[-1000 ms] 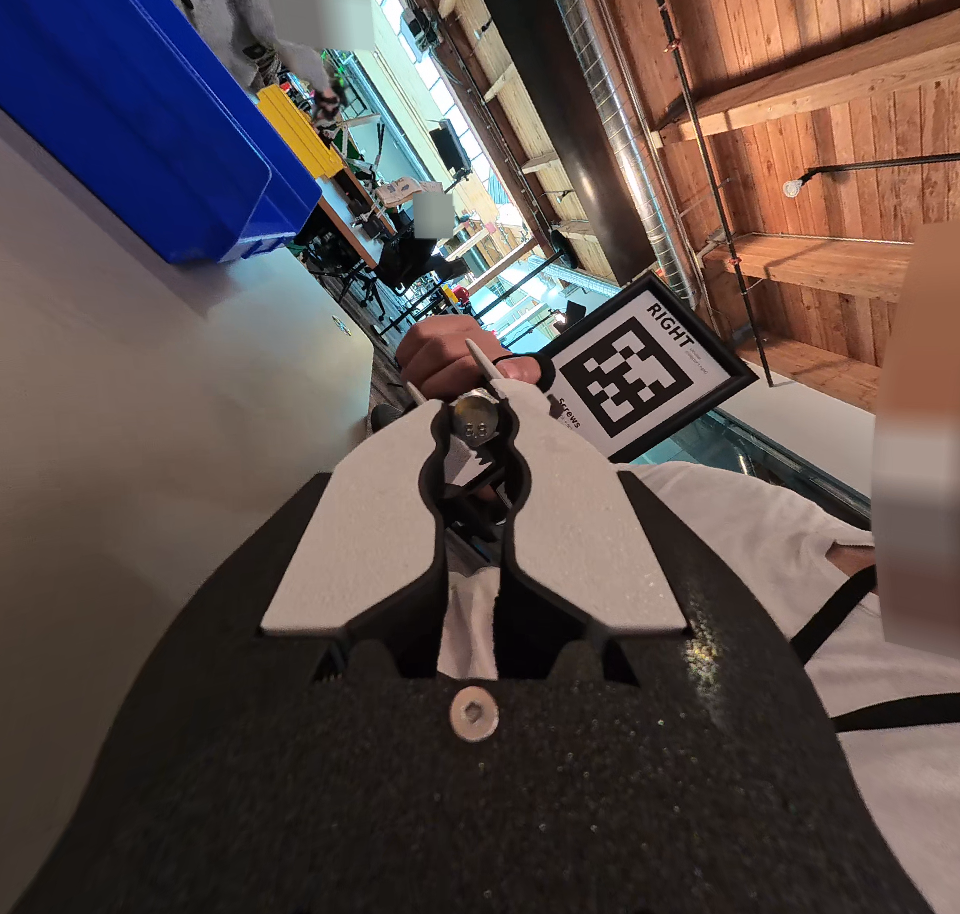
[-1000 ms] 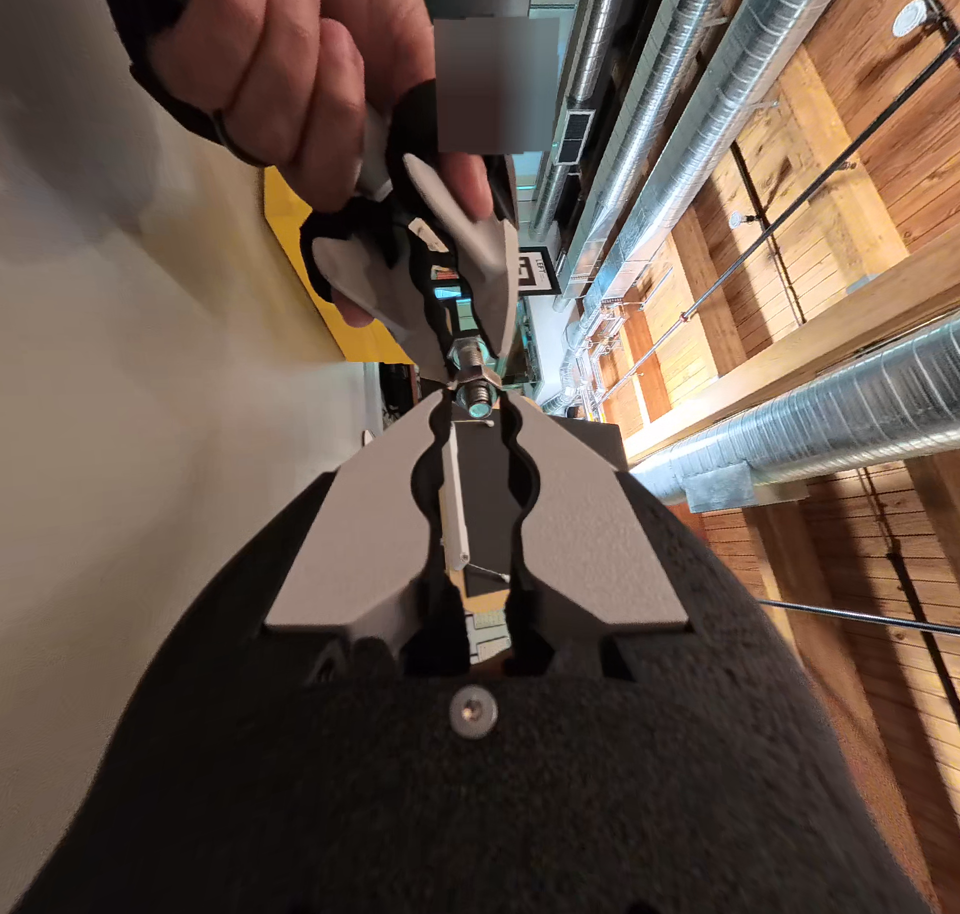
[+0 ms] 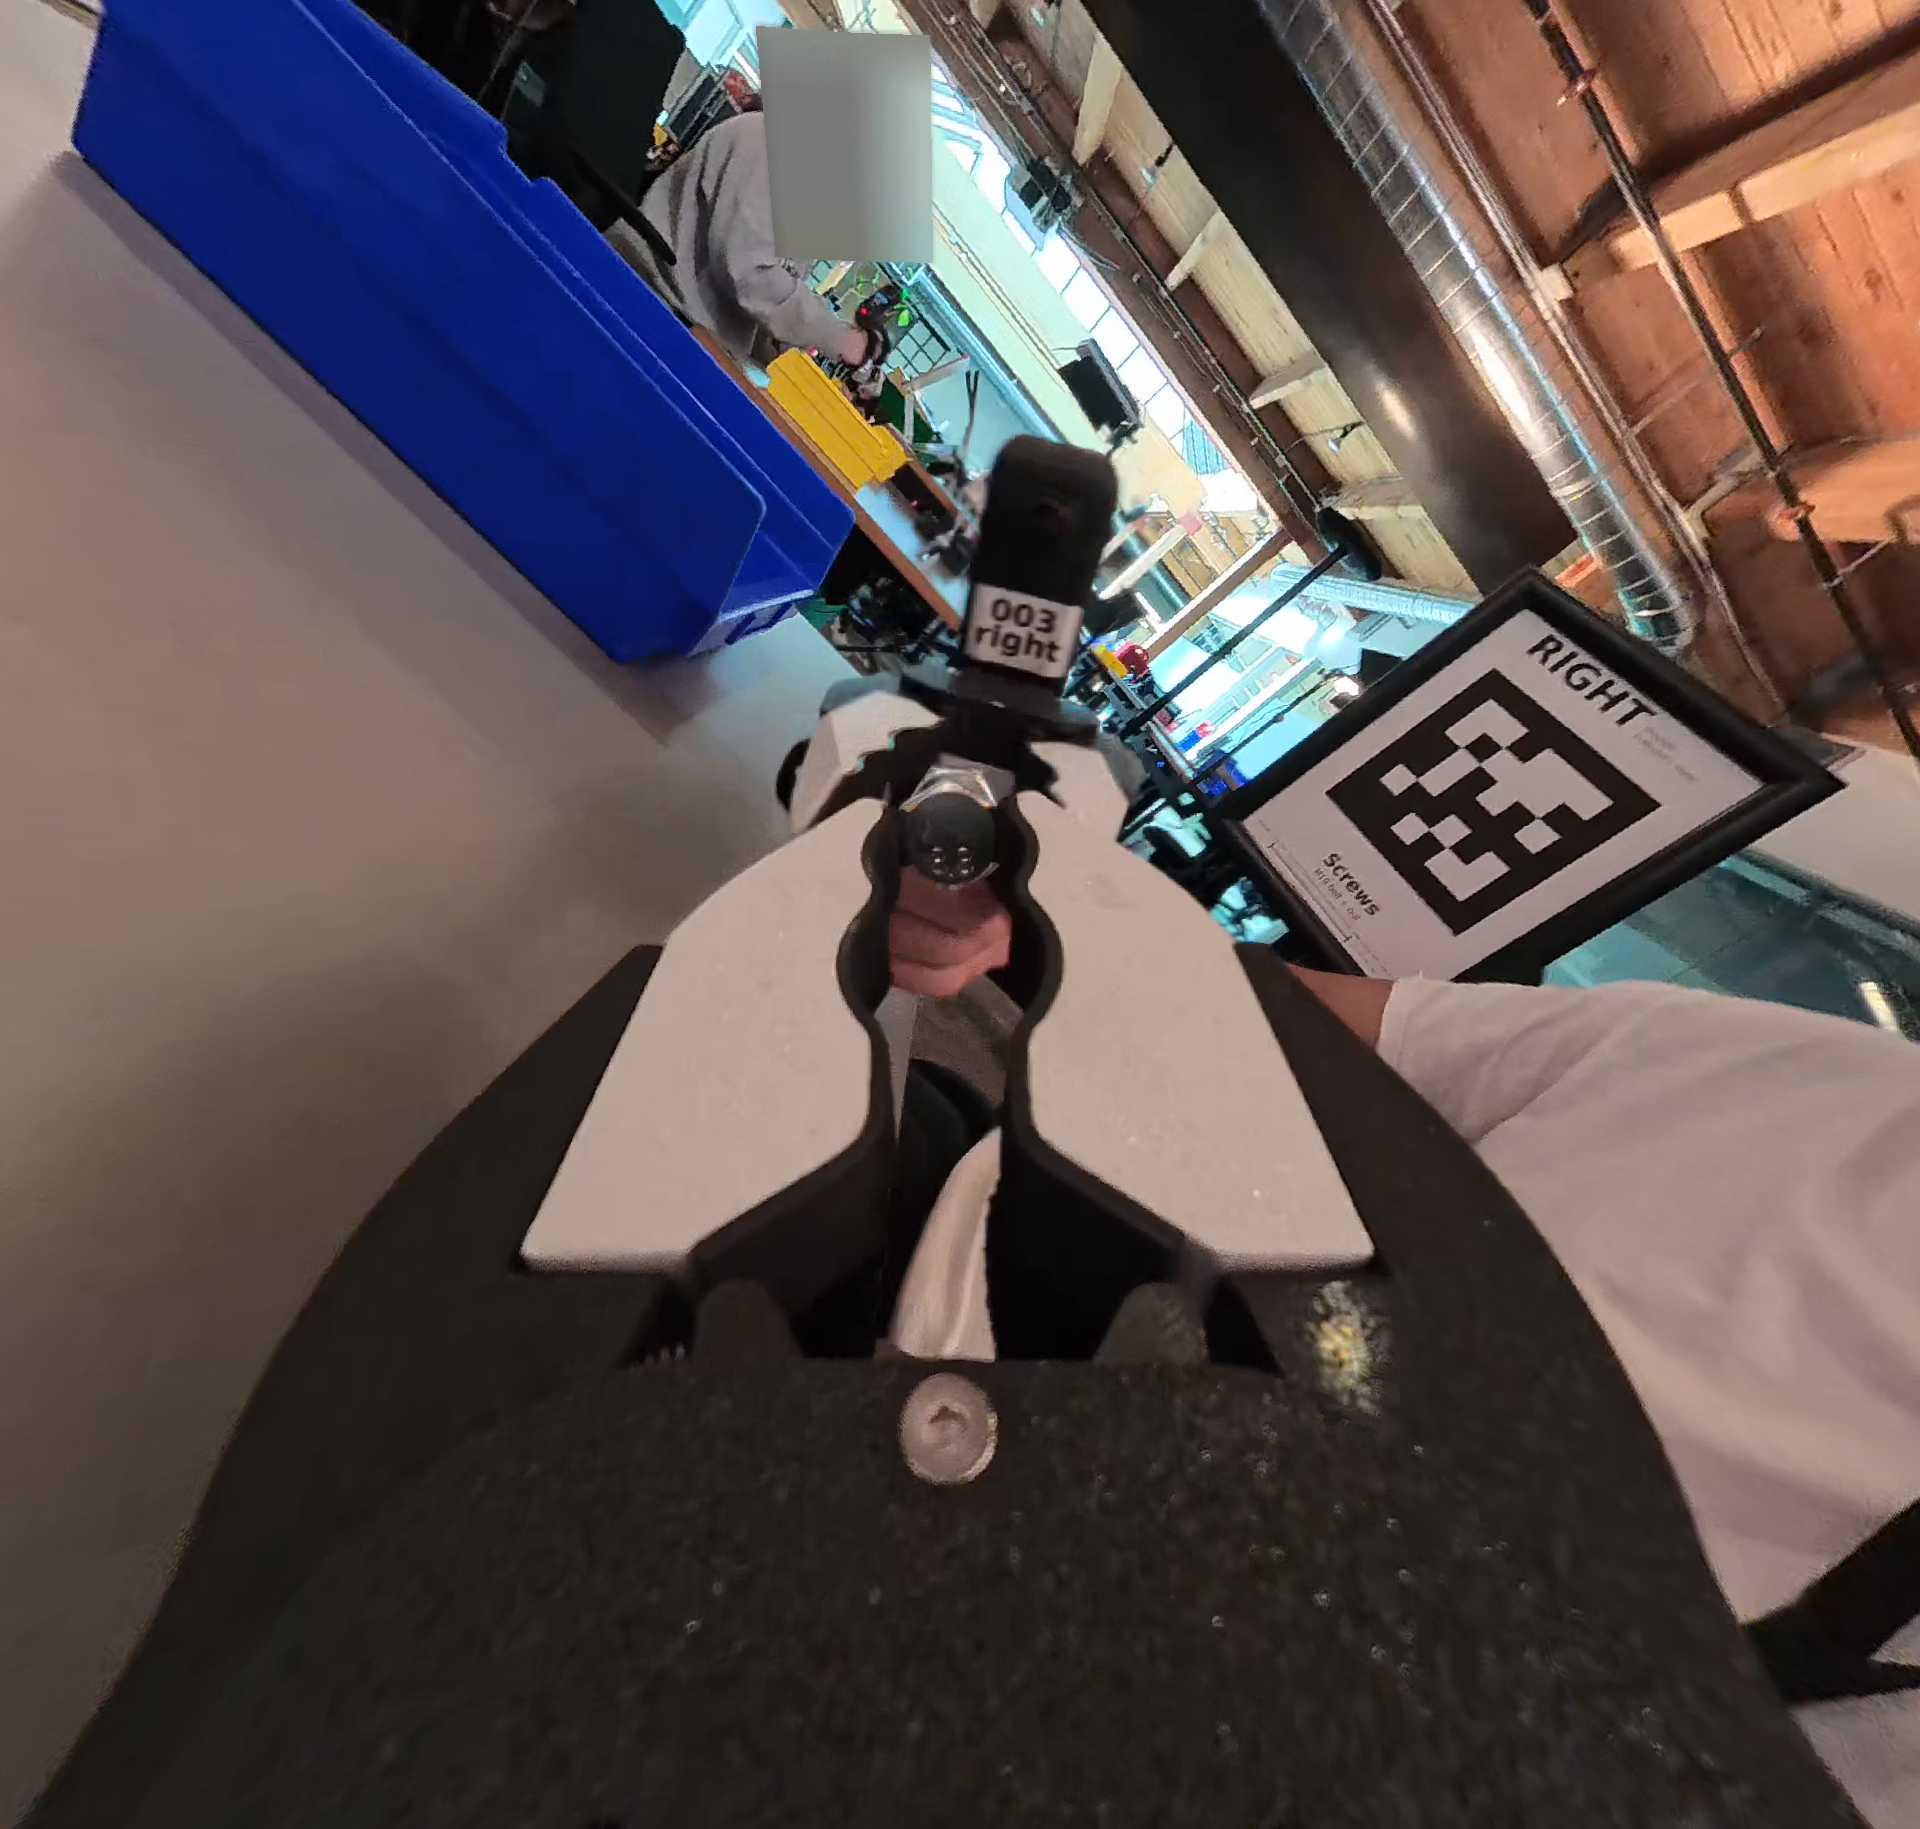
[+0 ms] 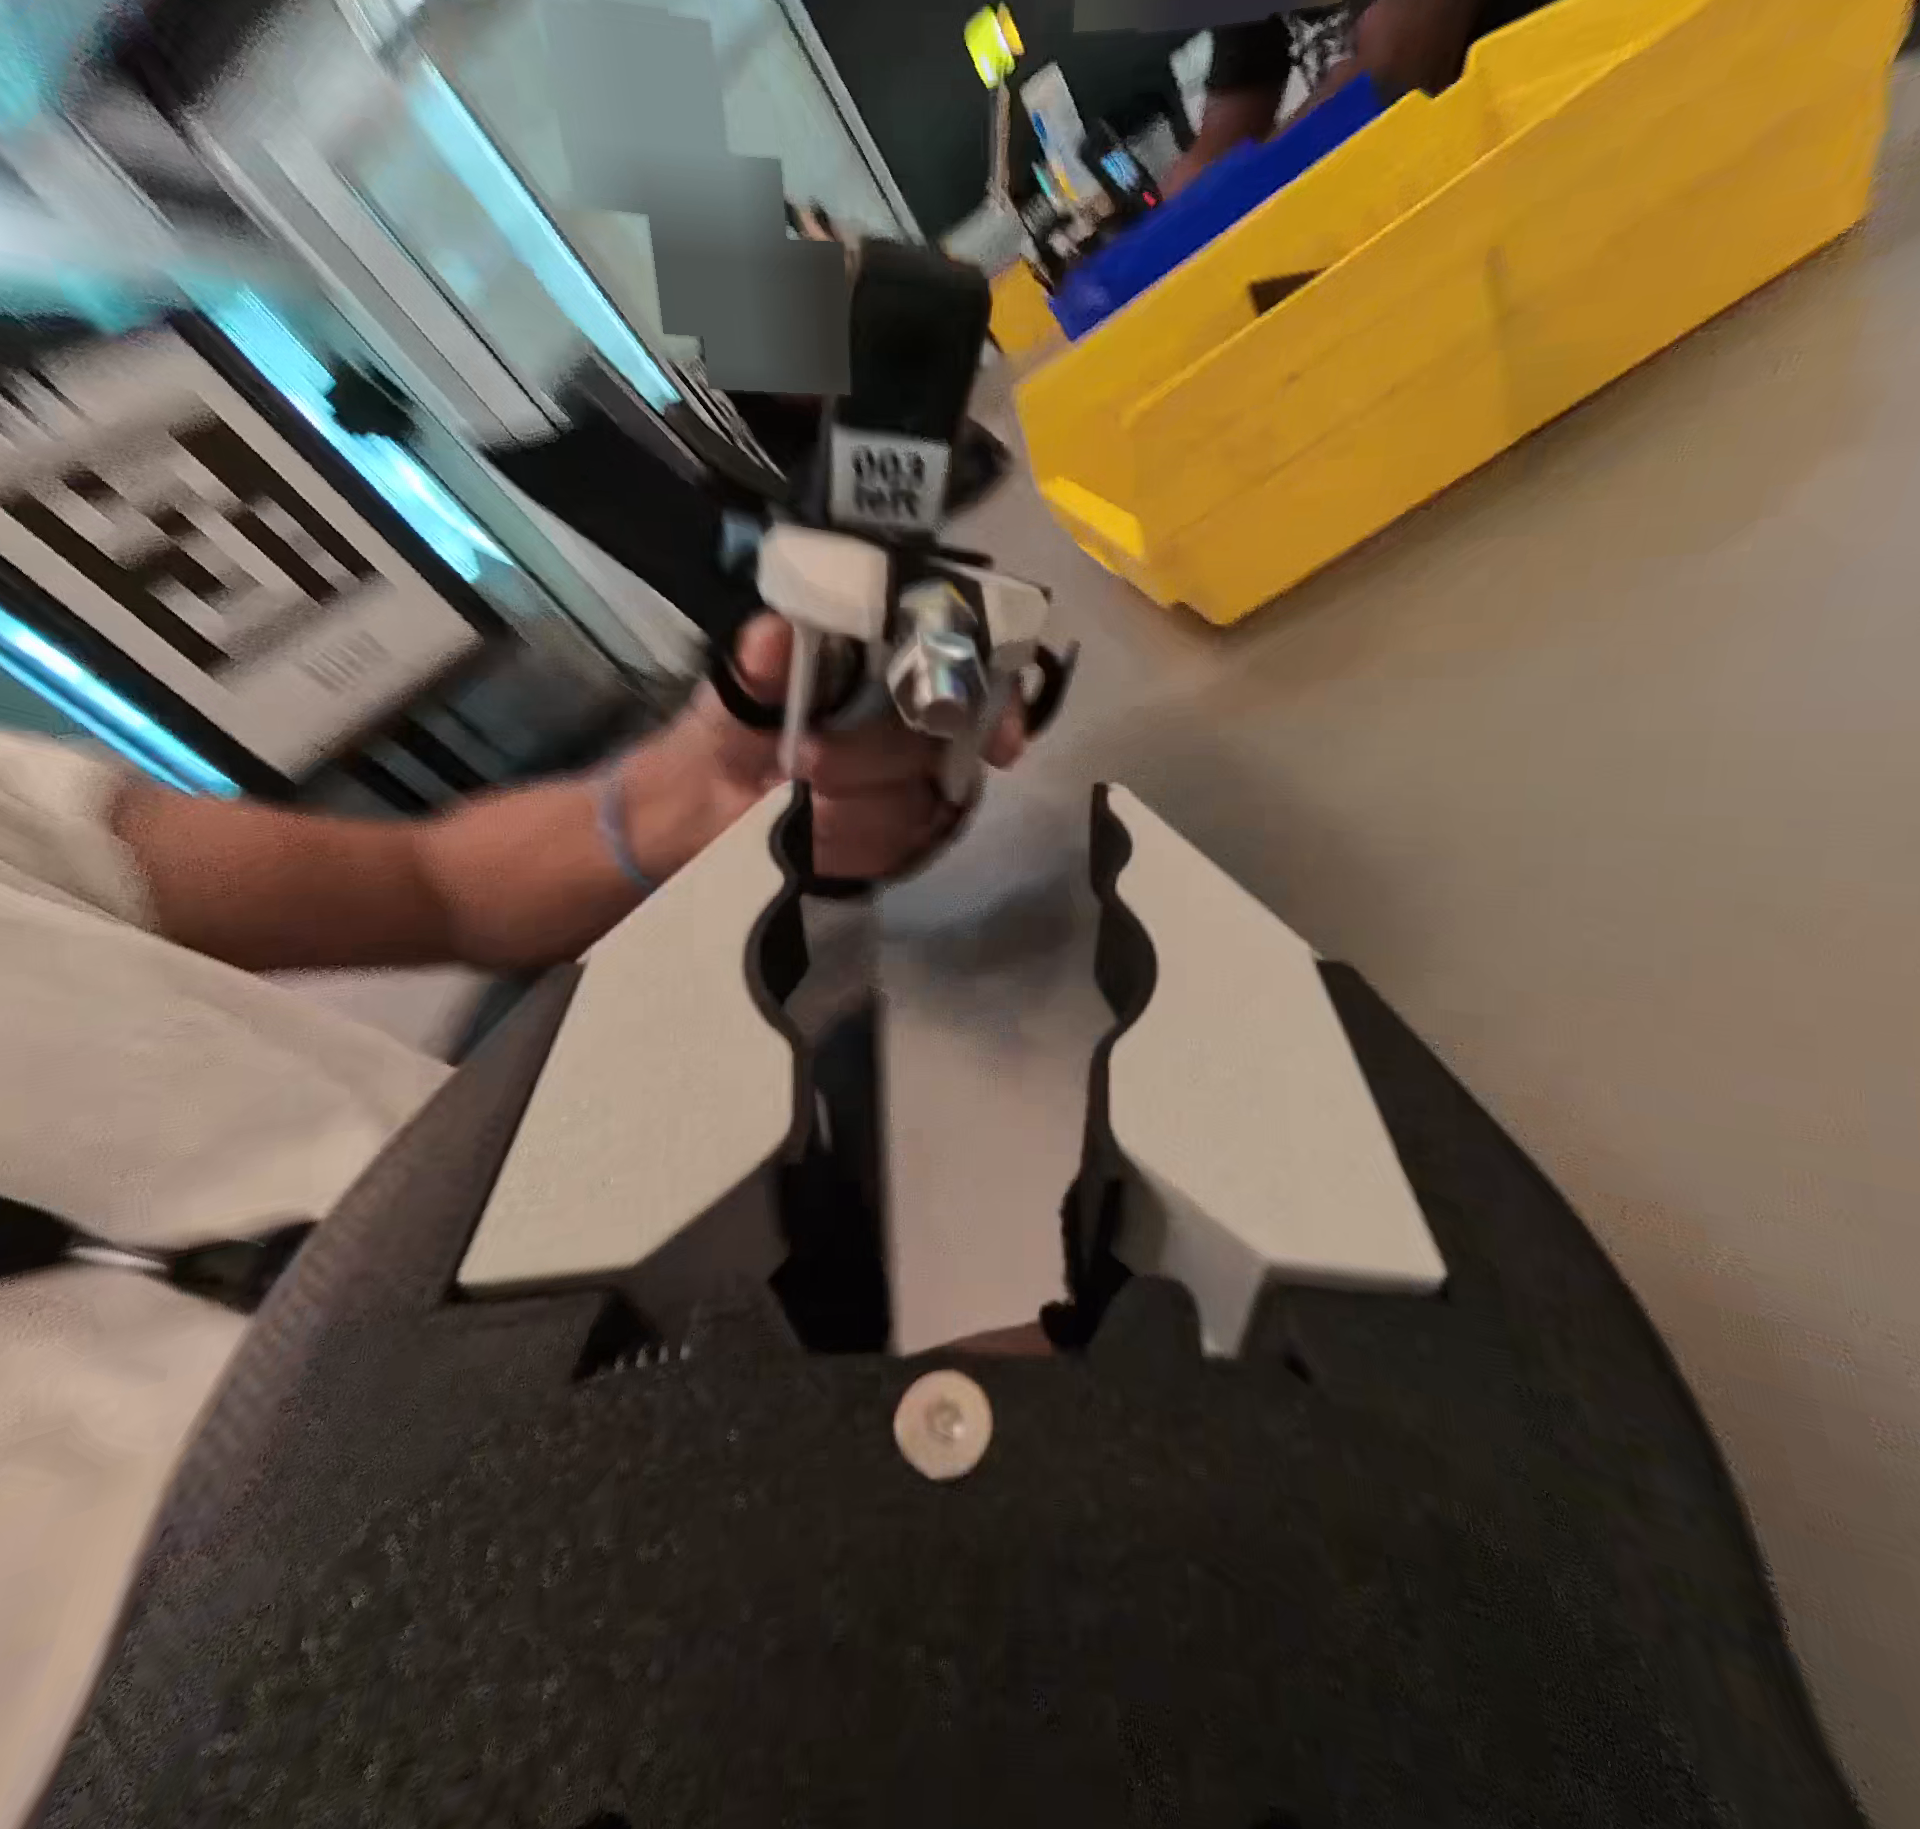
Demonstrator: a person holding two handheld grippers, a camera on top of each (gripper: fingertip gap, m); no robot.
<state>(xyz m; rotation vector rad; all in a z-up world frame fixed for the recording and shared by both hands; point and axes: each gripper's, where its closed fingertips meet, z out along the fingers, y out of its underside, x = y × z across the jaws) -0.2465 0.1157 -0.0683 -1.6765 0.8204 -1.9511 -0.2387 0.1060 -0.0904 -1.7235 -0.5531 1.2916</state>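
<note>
My left gripper (image 3: 951,823) held a silver bolt (image 3: 943,844) by its hexagonal head, pads pressed on it. A silver nut (image 4: 912,673) sat on its shank, which pointed towards my empty, spread right gripper (image 4: 940,823).

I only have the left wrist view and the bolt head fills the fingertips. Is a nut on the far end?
Observer: Yes. The right wrist view shows a nut partway along the bolt in the left gripper, the shaft tip poking past it.
Operator: Is the right gripper on it?
Observer: No, the right gripper is wide open, with nothing between its fingers.
Operator: What's behind the left gripper?
Observer: A yellow bin on the table.
</note>
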